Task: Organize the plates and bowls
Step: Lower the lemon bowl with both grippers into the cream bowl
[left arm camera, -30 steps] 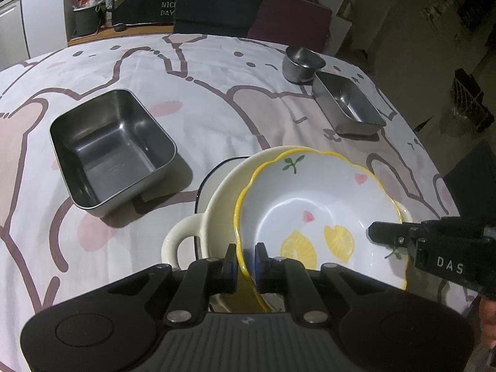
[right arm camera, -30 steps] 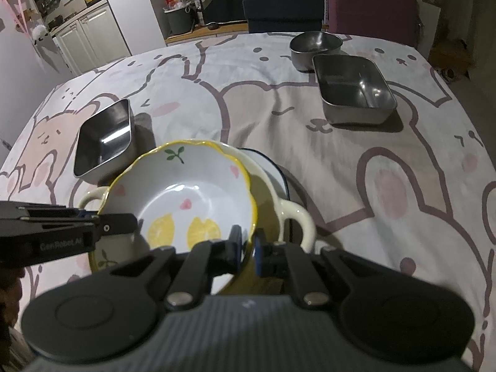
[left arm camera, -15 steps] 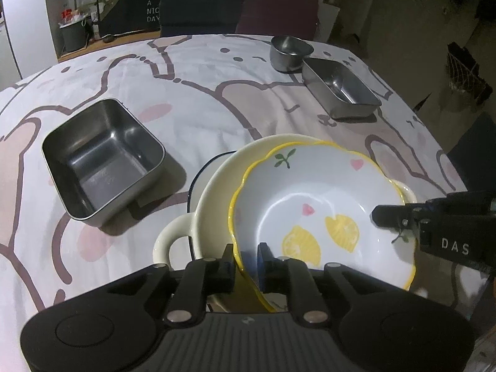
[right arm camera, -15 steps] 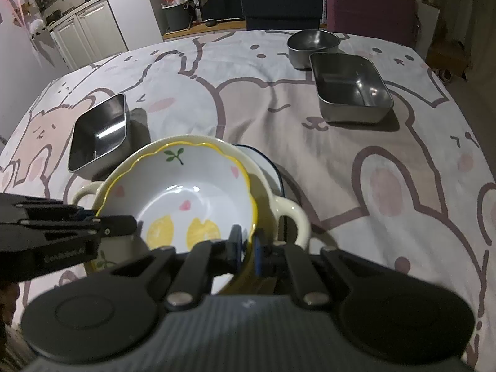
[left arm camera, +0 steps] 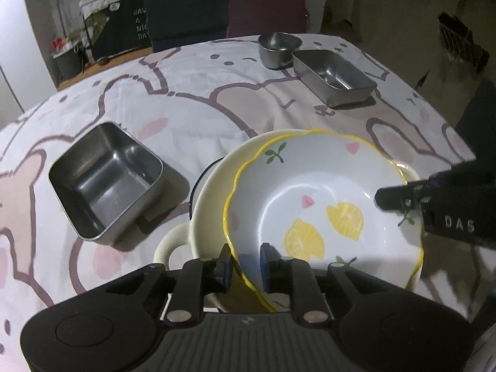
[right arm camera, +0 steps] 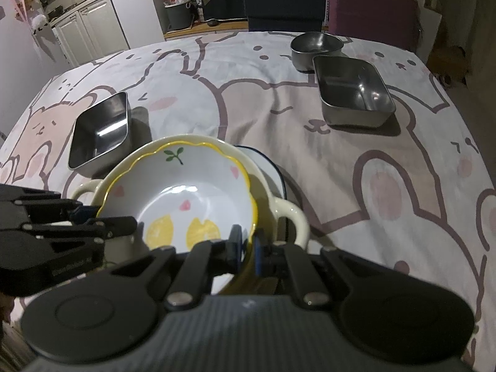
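Nesting the lemon bowl, steel dishes still scattered

Sitting inside the cream two-handled bowl (left arm camera: 214, 186), the lemon-patterned bowl (left arm camera: 322, 192) looked already nested, and a blue-rimmed plate (right arm camera: 266, 161) lay beneath both near the front of the desk (left arm camera: 192, 105). The left tongs (left arm camera: 245, 263) were opening, the bowl's near rim between the pads but no longer pinched. The right tongs (right arm camera: 246, 245) were clamped on the opposite yellow rim. By my reading the crockery stack was nearly finished, needing only release. Left over were the square steel tray (left arm camera: 105, 179) just beside the stack, plus the rectangular steel tray (left arm camera: 334, 77) and small steel bowl (left arm camera: 279, 49) together at the far side, none stacked.
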Available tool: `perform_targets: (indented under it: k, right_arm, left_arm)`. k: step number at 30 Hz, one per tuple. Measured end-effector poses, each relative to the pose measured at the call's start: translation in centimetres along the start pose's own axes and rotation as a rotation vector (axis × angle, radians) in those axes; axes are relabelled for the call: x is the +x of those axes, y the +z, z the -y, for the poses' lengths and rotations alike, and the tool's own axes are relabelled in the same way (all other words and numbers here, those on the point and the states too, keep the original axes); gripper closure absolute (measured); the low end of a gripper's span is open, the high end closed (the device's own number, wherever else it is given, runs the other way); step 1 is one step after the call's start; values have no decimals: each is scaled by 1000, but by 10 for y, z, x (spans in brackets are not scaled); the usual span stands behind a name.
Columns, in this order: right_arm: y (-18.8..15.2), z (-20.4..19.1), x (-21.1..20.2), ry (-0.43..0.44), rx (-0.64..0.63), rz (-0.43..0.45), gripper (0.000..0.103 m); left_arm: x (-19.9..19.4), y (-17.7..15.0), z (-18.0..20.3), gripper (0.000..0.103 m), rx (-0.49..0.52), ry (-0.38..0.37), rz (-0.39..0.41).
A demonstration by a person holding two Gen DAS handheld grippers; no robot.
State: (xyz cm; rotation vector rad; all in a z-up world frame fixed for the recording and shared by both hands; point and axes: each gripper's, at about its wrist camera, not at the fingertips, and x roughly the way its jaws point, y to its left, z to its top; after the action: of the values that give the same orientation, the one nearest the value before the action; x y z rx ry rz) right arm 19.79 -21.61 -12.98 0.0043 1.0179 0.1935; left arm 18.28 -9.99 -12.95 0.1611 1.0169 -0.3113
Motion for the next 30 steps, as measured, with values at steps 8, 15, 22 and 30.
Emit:
perform_targets:
  k: [8,15,22,30]
  right_arm:
    - [0,1,0,4,7,-3,94]
    - [0,2,0,6,16,-1,95]
    - [0,4,0,15,26,-11,94]
    - [0,7,4,33,59,-35,94]
  left_arm:
    - [-1,0,4,83,52,24,4]
    - [-2,-2,14,80,129,56,11]
    - [-4,-5,16,80,167,65,14]
    - [-6,-7,16,79,184,55,12]
